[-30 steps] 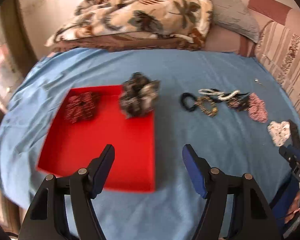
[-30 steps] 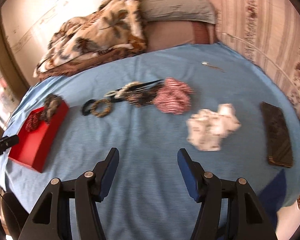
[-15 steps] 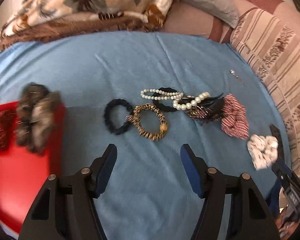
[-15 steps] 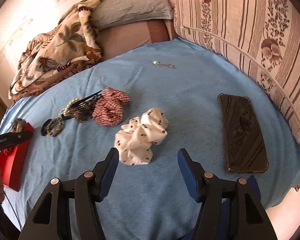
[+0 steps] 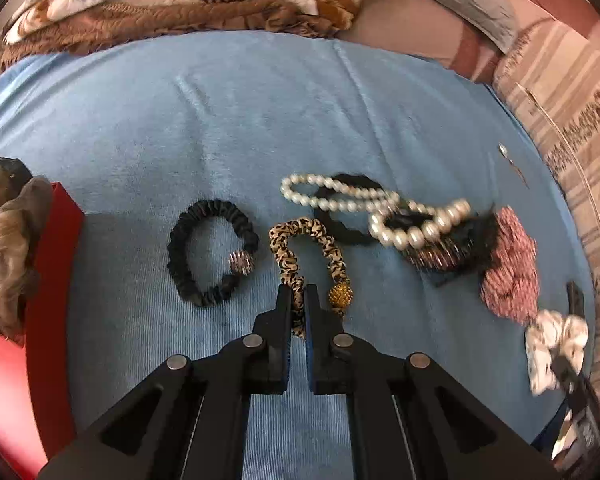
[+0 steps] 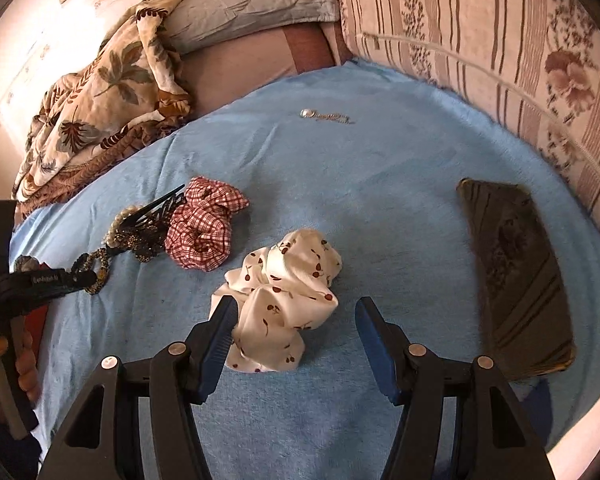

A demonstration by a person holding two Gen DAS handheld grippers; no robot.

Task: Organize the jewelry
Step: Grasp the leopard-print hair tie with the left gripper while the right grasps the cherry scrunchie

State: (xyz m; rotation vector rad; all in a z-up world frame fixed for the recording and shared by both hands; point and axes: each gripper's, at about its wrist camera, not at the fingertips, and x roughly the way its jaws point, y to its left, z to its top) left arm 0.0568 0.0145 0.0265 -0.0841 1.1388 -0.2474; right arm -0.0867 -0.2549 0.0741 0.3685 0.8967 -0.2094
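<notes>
On the blue bedspread, my left gripper (image 5: 297, 296) is shut on the near side of a leopard-print hair tie (image 5: 304, 236) with a gold bead. A black scrunchie (image 5: 212, 252) lies just left of it, pearl strings (image 5: 340, 196) and a dark comb just right. In the right wrist view my right gripper (image 6: 294, 308) straddles a white cherry-print scrunchie (image 6: 288, 292). Its jaws are closing: the left pad is at the fabric, the right pad still apart. A red checked scrunchie (image 6: 204, 228) lies beyond.
A red tray (image 5: 56, 280) sits at the left edge with a brown scrunchie (image 5: 8, 240) draped over its rim. A dark phone (image 6: 516, 280) lies right of the white scrunchie. A small silver piece (image 6: 324, 115) lies farther back. A leaf-print blanket (image 6: 100, 100) and pillows line the bed's far side.
My left gripper swung right from the red tray, dropped to the leopard hair tie and shut on it. My right gripper moved in over the white scrunchie and its jaws narrowed.
</notes>
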